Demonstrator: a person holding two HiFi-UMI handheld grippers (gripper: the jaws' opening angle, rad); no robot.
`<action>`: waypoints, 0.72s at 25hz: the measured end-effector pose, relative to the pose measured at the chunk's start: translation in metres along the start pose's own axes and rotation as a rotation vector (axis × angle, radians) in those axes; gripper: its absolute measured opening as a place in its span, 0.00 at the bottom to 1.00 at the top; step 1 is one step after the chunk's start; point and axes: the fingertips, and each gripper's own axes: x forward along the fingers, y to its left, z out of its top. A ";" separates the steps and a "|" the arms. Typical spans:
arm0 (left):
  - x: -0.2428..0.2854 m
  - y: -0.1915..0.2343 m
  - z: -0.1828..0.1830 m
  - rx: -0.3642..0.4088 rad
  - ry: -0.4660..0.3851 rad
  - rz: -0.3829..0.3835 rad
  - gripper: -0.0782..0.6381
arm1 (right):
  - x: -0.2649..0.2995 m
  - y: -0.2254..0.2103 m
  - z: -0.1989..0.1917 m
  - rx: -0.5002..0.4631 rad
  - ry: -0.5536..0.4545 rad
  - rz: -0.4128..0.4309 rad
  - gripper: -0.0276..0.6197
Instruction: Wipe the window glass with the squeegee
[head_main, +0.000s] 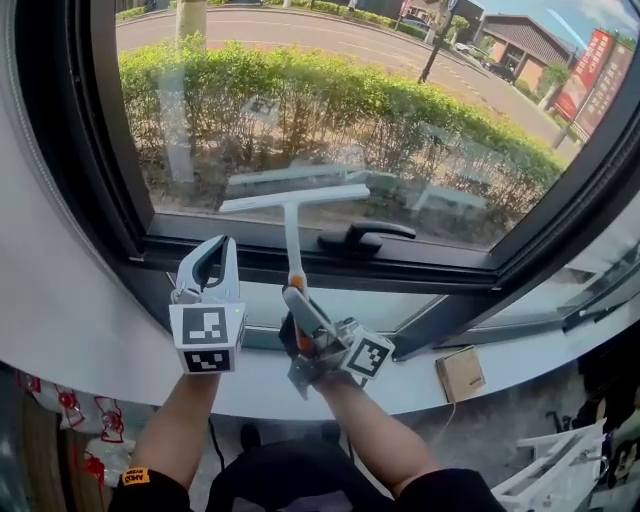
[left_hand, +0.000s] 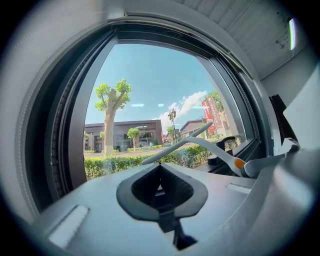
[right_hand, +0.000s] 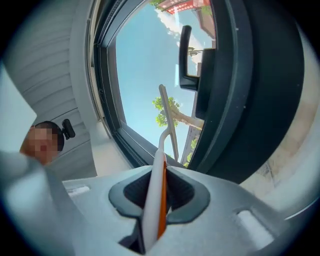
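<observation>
A white squeegee (head_main: 292, 203) with a T-shaped blade stands upright in front of the lower part of the window glass (head_main: 330, 90). Its reflection shows just above the blade; whether the blade touches the glass I cannot tell. My right gripper (head_main: 298, 298) is shut on the squeegee's handle at its orange band (right_hand: 156, 200), and the shaft runs up to the blade (right_hand: 169, 120). My left gripper (head_main: 224, 248) hovers to the left of the handle, shut with nothing in it. In the left gripper view the squeegee (left_hand: 200, 142) crosses at the right, beyond my left gripper (left_hand: 160, 167).
A black window handle (head_main: 365, 237) lies on the dark lower frame (head_main: 250, 262), just right of the squeegee shaft. A small cardboard box (head_main: 460, 375) rests on the white sill (head_main: 520, 355) at the right. Hedge and road lie outside.
</observation>
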 end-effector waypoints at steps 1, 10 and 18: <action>0.001 -0.003 -0.006 -0.001 0.011 -0.002 0.13 | -0.003 -0.003 -0.002 0.006 0.004 -0.005 0.11; 0.004 -0.014 -0.036 -0.002 0.067 -0.009 0.13 | -0.017 -0.023 -0.011 0.043 0.016 -0.025 0.12; 0.005 -0.026 -0.004 0.001 -0.005 -0.016 0.13 | -0.024 -0.002 -0.003 0.020 0.025 -0.012 0.11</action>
